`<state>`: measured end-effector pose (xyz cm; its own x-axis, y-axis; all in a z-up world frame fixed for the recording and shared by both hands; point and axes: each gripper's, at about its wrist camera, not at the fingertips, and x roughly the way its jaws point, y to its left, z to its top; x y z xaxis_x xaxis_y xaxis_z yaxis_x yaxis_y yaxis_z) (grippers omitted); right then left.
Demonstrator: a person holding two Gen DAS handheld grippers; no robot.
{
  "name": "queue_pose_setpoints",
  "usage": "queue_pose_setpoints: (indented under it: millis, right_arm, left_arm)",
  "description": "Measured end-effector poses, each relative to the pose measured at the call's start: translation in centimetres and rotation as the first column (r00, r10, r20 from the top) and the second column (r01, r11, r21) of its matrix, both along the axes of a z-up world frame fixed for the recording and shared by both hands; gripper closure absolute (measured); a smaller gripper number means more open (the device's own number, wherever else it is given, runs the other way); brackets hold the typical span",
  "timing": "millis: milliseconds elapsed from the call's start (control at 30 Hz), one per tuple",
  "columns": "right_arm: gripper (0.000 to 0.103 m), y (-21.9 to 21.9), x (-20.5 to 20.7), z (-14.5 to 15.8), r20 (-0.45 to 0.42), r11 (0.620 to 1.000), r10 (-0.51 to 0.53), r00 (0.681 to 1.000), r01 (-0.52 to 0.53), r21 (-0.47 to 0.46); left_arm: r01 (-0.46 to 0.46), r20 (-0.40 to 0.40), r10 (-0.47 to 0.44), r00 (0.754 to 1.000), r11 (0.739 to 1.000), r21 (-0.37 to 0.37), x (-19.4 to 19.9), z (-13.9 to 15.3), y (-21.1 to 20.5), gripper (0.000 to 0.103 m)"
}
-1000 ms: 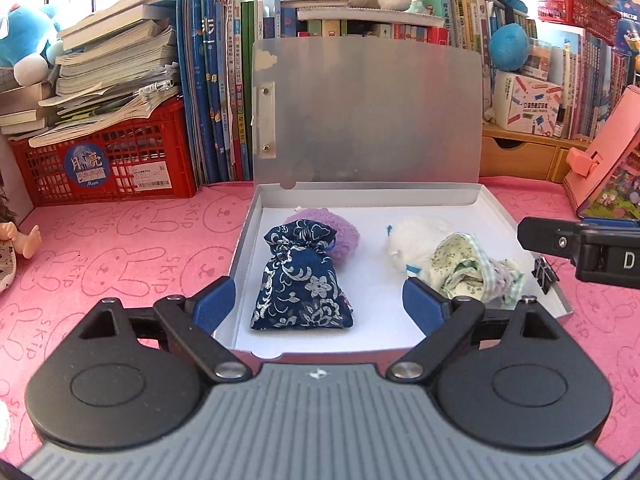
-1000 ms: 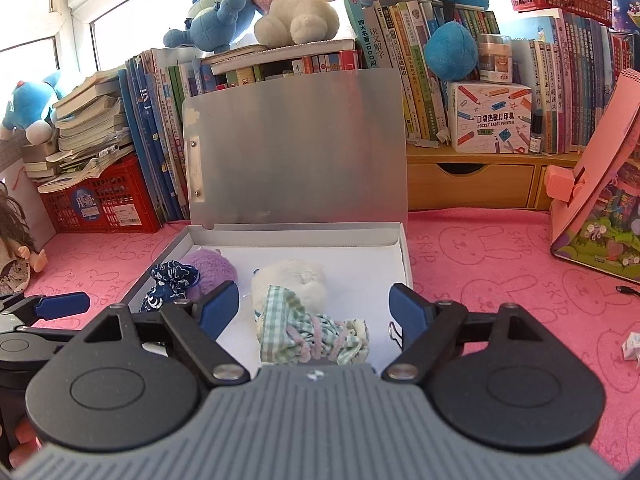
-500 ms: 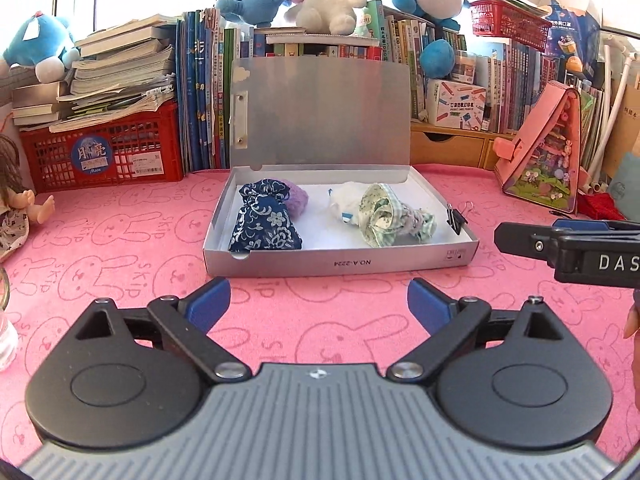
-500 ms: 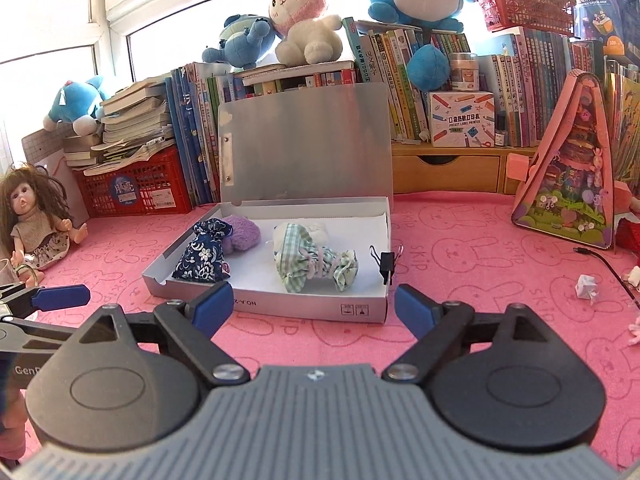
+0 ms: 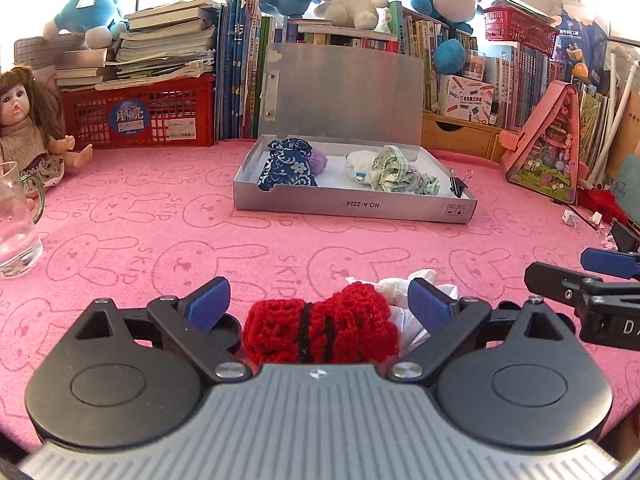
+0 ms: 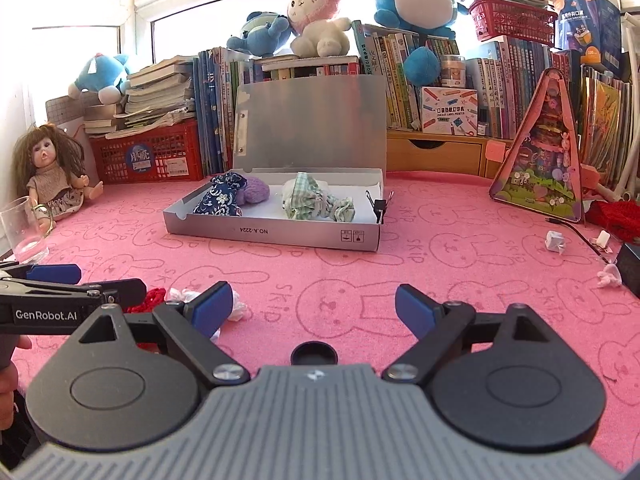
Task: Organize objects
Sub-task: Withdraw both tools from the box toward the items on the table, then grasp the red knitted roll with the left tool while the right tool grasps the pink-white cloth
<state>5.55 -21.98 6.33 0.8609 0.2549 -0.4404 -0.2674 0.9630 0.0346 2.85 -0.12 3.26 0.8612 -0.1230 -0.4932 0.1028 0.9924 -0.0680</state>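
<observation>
- My left gripper (image 5: pixel 319 299) hangs low over the pink mat (image 5: pixel 160 240), fingers spread wide; a red knitted pouch (image 5: pixel 320 330) lies on the mat between them, and neither pad touches it.
- The pouch lies with its long axis across my view, left to right, with two dark bands around its middle. I cannot tell which end is its mouth.
- Crumpled white plastic (image 5: pixel 404 292) sits just behind and to the right of the pouch, touching it.
- My right gripper (image 6: pixel 314 304) also has its fingers spread, with only bare mat and a small black round cap (image 6: pixel 314 354) between them.
- The grey box (image 5: pixel 352 204) stands open further back on the mat, lid upright, its long side facing me. Inside, a blue floral pouch (image 5: pixel 286 168) lies at the left with a purple knitted ball (image 5: pixel 318 160) touching it from behind, and a green checked bundle (image 5: pixel 394 174) at the right.
- The left view shows the whole red pouch; in the right view only a red sliver (image 6: pixel 154 294) of it shows, behind the other gripper's finger.
- The right view alone shows the cap clearly, and scraps of paper (image 6: pixel 556 240) at the mat's right edge.
- A binder clip (image 6: pixel 378 204) grips the box's right wall.
</observation>
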Motion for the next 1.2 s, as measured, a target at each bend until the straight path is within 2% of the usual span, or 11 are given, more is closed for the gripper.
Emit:
queue_pose_setpoints:
  millis: [300,500,733,933,1100,1200]
  right_arm:
    - [0.024,0.7,-3.1,-2.0,-0.054,1.000,0.000,0.999,0.000,-0.004]
    - [0.034,0.9,-3.1,-3.4,-0.090,0.999,-0.025,0.996,0.023,-0.023]
    - [0.038,0.5,-2.7,-4.3,-0.113,0.997,-0.082,0.990,0.081,-0.012]
    - [0.046,0.5,-2.6,-4.9,-0.100,0.992,-0.130,0.986,0.129,-0.010]
    - [0.049,1.0,-2.7,-5.1,-0.085,0.991,-0.132,0.988,0.130,-0.029]
    - [0.057,1.0,-2.6,-5.0,-0.084,0.991,-0.134,0.987,0.132,-0.030]
  left_arm:
    - [-0.013,0.004,0.013,1.000,1.000,0.004,-1.1,-1.6,-0.6,0.005]
    - [-0.021,-0.010,0.021,1.000,1.000,0.006,-0.7,-2.3,-0.7,0.005]
    - [-0.058,-0.034,0.058,0.998,0.998,-0.005,0.1,-3.0,-0.5,0.005]
    - [-0.068,-0.037,0.069,0.997,0.998,0.014,0.5,-3.5,-0.8,0.005]
    - [-0.059,-0.034,0.060,0.998,0.998,0.022,0.8,-3.7,-1.2,0.005]
    - [-0.058,-0.030,0.059,0.998,0.998,0.029,0.9,-3.7,-1.4,0.005]
